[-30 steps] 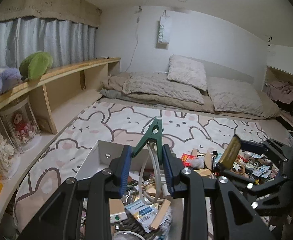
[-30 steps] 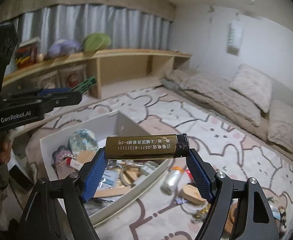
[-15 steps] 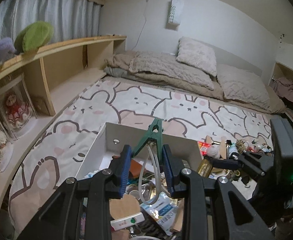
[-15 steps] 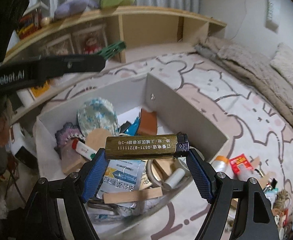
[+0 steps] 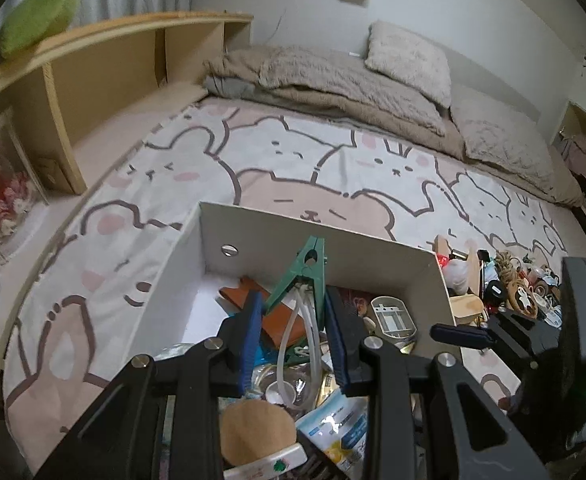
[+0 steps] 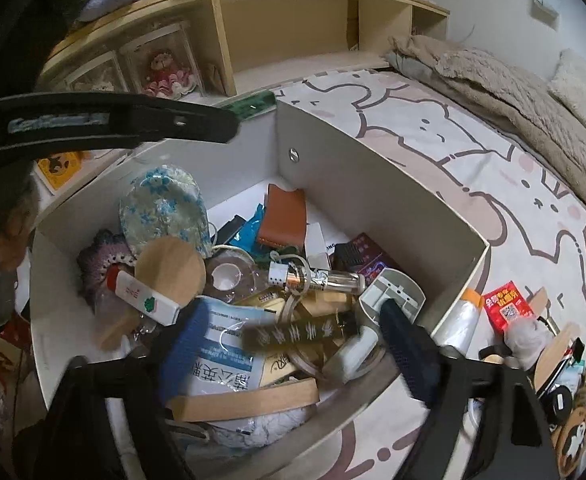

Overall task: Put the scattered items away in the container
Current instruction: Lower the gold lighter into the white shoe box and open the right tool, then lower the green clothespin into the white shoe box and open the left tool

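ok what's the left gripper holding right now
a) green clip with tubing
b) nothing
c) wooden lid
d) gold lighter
a: in the left wrist view the left gripper is shut on the green clip, its clear tubing hanging over the box.

Little print here can be read with any certainty.
You have Chinese characters on the white and blue packet [image 6: 229, 356] in the container [image 6: 393, 184], upside down to you, and blurred gold characters on the dark lighter [image 6: 301, 332]. The red packet [image 6: 507, 310] on the rug carries yellow characters and a QR code.
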